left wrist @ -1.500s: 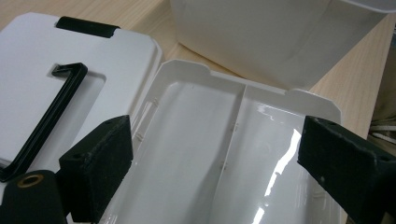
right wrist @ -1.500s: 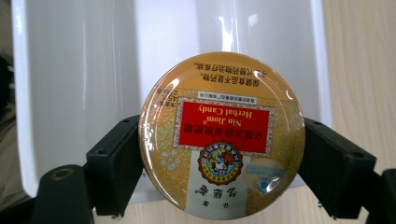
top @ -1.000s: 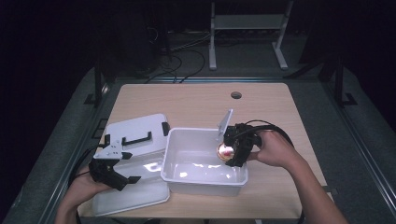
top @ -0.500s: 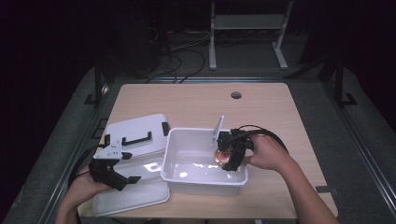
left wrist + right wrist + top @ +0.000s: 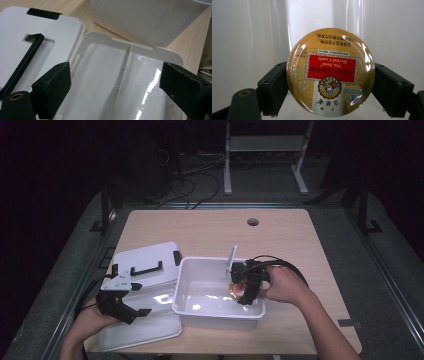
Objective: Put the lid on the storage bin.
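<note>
Your right hand-held gripper (image 5: 329, 85) clamps a round candy tin (image 5: 330, 72), lowered inside the white bin (image 5: 200, 312) — not yet released. Your left hand-held gripper (image 5: 120, 92) hovers open over a tray (image 5: 105, 82).

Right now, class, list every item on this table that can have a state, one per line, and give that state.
White plastic bin: open, lid off.
White lid with black handle: off the bin, flat on the table.
White divided tray: lying flat beside the bin, nothing in it.
Round gold herbal candy tin: closed, held inside the bin.
Right gripper: shut on the tin.
Left gripper: open above the tray.
</note>
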`<move>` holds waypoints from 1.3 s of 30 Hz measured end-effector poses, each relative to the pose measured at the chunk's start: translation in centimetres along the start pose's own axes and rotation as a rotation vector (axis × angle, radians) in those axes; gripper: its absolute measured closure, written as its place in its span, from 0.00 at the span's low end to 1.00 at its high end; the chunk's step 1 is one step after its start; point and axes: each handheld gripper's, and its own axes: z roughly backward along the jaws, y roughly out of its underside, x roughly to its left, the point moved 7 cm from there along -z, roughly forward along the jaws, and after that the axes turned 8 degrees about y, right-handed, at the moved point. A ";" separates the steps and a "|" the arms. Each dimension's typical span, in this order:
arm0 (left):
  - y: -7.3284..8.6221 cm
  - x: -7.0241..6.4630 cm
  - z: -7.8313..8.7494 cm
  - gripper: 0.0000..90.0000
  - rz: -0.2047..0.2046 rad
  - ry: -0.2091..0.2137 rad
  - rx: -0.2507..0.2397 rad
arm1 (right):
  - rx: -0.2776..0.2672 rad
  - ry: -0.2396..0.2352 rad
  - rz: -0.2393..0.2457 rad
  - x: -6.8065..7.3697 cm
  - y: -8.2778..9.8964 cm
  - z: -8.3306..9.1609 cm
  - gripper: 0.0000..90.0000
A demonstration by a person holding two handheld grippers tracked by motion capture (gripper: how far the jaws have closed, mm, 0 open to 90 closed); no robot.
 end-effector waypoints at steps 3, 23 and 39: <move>-0.1 -0.1 0.0 0.11 -0.005 0.002 0.001 | 0.022 0.003 0.004 0.2 0.0 -0.3 0.21; -0.1 -0.1 -0.1 0.11 -0.010 0.001 0.001 | -0.095 0.016 -0.052 -0.3 0.3 2.5 0.24; -0.1 -0.2 -0.3 0.11 -0.009 0.006 0.012 | -0.265 0.093 -0.188 -1.3 4.6 6.9 0.25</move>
